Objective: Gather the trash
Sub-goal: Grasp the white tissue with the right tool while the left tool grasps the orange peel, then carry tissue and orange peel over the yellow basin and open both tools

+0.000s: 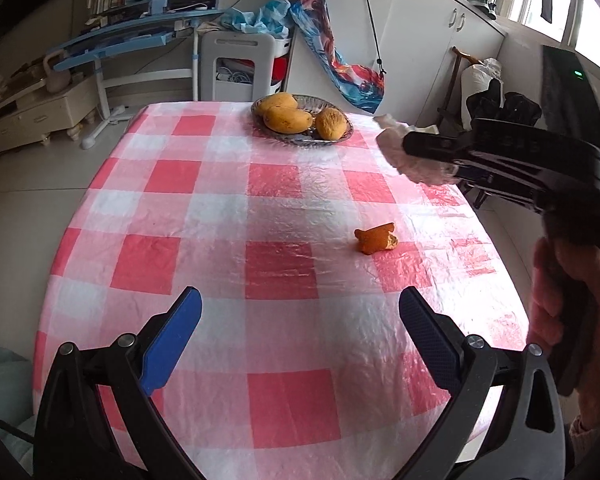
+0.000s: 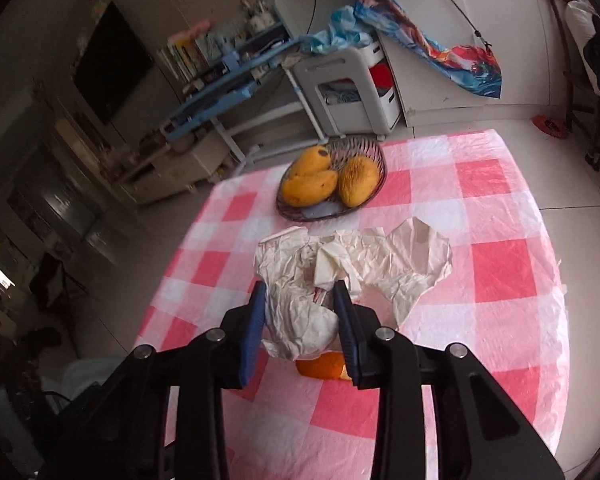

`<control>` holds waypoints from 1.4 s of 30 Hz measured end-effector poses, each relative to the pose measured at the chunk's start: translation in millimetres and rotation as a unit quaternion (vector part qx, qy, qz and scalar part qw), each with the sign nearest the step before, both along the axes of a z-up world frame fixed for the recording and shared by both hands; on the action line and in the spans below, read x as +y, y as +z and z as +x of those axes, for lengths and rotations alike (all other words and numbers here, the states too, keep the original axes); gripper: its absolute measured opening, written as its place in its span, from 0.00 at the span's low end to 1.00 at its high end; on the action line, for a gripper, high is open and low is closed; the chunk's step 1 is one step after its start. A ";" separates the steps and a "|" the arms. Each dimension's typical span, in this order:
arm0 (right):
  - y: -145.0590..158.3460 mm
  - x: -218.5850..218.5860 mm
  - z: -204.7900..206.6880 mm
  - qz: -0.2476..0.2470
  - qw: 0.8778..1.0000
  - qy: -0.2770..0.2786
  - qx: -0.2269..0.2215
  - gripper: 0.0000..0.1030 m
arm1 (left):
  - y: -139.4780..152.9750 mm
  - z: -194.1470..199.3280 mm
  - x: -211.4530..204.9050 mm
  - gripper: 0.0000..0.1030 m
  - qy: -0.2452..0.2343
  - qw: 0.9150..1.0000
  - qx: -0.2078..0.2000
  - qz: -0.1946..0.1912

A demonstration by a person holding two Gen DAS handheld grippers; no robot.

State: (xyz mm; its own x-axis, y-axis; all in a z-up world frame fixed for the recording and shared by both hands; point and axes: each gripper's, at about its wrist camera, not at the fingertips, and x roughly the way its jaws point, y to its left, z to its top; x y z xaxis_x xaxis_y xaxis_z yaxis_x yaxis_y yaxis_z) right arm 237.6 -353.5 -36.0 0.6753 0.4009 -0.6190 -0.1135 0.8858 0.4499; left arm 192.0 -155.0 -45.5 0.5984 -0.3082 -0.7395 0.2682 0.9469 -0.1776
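My right gripper (image 2: 300, 300) is shut on a crumpled white paper wrapper (image 2: 352, 268), held above the checked tablecloth. In the left wrist view that gripper (image 1: 410, 148) comes in from the right with the white paper (image 1: 396, 152) bunched at its tip, lifted off the table. An orange peel (image 1: 376, 239) lies on the cloth right of centre; part of the peel (image 2: 320, 368) shows under the held paper in the right wrist view. My left gripper (image 1: 300, 322) stands wide open low over the near part of the table, with nothing between its blue pads.
A glass fruit bowl (image 1: 328, 142) with three yellow mangoes sits at the table's far edge. The table (image 1: 220, 208) wears a pink and white checked plastic cloth. A person's hand (image 1: 564, 284) grips the right tool. A white cart, blue desk and cabinets stand beyond.
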 end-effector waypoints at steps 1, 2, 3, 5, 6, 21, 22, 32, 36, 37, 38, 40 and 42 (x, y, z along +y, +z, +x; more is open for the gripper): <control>5.1 -9.1 -9.8 0.022 1.000 -0.010 -0.010 0.33 | -0.9 2.4 -4.2 0.93 -0.002 1.000 0.000 -0.003; 9.2 -17.1 -19.8 0.043 0.999 -0.019 -0.019 0.33 | -1.6 5.5 -9.9 0.93 -0.004 1.000 0.000 -0.005; 15.2 -20.8 -23.5 0.057 0.998 -0.025 -0.026 0.33 | -3.0 9.9 -18.0 0.92 -0.007 1.000 -0.001 -0.003; 20.6 -26.7 -40.2 0.075 0.996 -0.036 -0.041 0.33 | -4.9 16.9 -31.5 0.89 -0.015 1.000 -0.001 -0.002; 20.5 -29.1 -45.4 0.086 0.994 -0.042 -0.047 0.33 | -6.2 22.2 -40.4 0.86 -0.020 1.000 0.000 0.000; 9.9 -51.1 -48.8 0.128 0.989 -0.050 -0.060 0.34 | -42.4 60.3 -86.4 0.26 -0.066 0.997 0.045 0.022; 9.4 -52.3 -50.3 0.129 0.989 -0.050 -0.060 0.34 | -40.2 56.6 -80.0 0.26 -0.064 0.997 0.043 0.014; 7.0 -9.5 -80.1 0.108 0.993 0.024 -0.038 0.34 | 10.0 -28.0 4.2 0.25 -0.034 0.999 0.014 -0.006; -4.9 29.8 -125.3 0.094 0.993 0.063 -0.019 0.35 | 20.4 -69.7 43.4 0.25 -0.018 1.000 0.007 0.014; -8.8 40.4 -139.1 0.086 0.994 0.073 -0.014 0.35 | 21.7 -79.4 51.8 0.25 -0.013 1.000 0.006 0.017; -12.7 49.6 -151.5 0.081 0.993 0.081 -0.008 0.35 | 22.9 -90.0 60.0 0.25 -0.007 1.000 0.004 0.022; -22.1 67.3 -176.1 0.070 0.992 0.100 0.007 0.35 | 23.7 -108.2 73.1 0.25 -0.002 1.000 0.004 0.027; -31.8 82.5 -196.6 0.058 0.991 0.117 0.025 0.35 | 21.8 -123.2 83.0 0.25 0.002 1.000 0.008 0.026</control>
